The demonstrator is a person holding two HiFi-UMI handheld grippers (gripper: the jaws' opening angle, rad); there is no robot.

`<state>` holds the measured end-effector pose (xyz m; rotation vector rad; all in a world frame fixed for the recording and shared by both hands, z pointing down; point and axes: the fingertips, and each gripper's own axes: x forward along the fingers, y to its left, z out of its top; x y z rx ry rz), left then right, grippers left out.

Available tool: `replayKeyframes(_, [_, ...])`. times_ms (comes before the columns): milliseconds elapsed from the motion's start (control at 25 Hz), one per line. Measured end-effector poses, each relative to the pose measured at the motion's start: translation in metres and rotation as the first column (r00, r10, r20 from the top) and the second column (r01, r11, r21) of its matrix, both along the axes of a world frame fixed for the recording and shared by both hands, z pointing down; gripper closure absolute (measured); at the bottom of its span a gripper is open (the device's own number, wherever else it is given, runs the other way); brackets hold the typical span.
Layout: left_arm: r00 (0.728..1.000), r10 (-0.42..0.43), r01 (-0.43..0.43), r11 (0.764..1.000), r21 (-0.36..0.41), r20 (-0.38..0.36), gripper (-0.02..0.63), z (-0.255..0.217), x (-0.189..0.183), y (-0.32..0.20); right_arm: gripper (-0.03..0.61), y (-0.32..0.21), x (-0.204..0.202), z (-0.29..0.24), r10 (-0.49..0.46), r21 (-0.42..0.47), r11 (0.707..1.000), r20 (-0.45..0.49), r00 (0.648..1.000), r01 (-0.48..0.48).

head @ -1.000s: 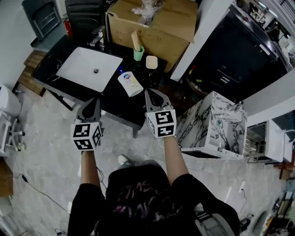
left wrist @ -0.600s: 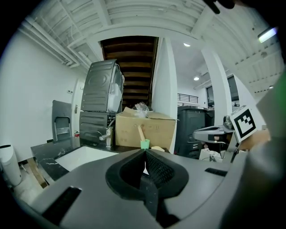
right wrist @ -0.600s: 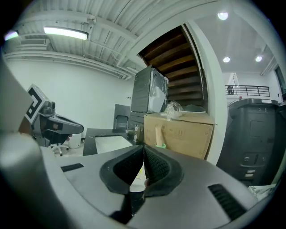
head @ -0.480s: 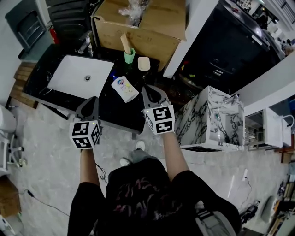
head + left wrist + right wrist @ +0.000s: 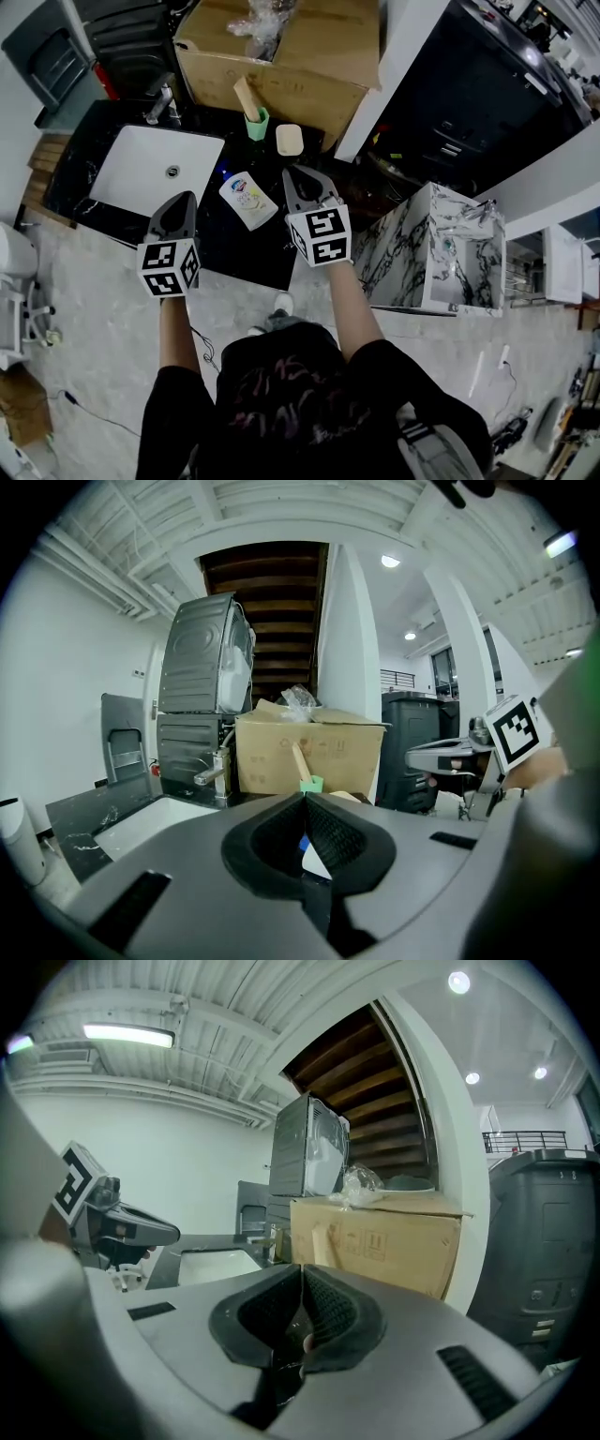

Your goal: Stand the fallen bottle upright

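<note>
The fallen bottle (image 5: 247, 199), white with a coloured label and a blue cap end, lies on its side on the black counter (image 5: 230, 246). It rests between my two grippers and slightly ahead of them. My left gripper (image 5: 184, 195) is shut and empty, just left of the bottle over the counter's near part. My right gripper (image 5: 297, 173) is also shut and empty, to the right of the bottle. In the left gripper view a sliver of the bottle (image 5: 315, 862) shows behind the closed jaws (image 5: 305, 801). The right gripper view shows its closed jaws (image 5: 301, 1271) but not the bottle.
A white sink basin (image 5: 155, 169) with a faucet (image 5: 159, 101) fills the counter's left. A green cup (image 5: 256, 123) holding a wooden piece and a round beige item (image 5: 289, 139) stand at the back. Behind them sits a cardboard box (image 5: 291, 52); a marble cabinet (image 5: 441, 248) stands to the right.
Both grippers have moved forward over the counter, closer to the bottle, which lies as before. Both stay shut.
</note>
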<state>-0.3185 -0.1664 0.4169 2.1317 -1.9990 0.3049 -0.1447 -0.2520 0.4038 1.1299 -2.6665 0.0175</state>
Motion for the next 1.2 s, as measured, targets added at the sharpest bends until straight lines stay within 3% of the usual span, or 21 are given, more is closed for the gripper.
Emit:
replayKeyframes(560, [1.000, -0.025, 0.025, 0.998, -0.049, 0.011, 0.597, 0.014, -0.005, -0.042, 0.564, -0.043, 0.004, 0.022, -0.001, -0.060, 0.998, 0.015, 1.000, 0.002])
replayKeyframes(1000, [1.000, 0.029, -0.028, 0.995, -0.092, 0.010, 0.597, 0.044, -0.020, -0.082, 0.563, -0.057, 0.005, 0.047, 0.059, -0.082, 0.995, -0.015, 0.998, -0.060])
replayKeyframes(1200, [0.997, 0.074, -0.078, 0.988, -0.133, -0.031, 0.597, 0.068, -0.017, -0.101, 0.563, -0.058, 0.011, 0.066, 0.079, -0.108, 0.991, -0.056, 0.995, -0.084])
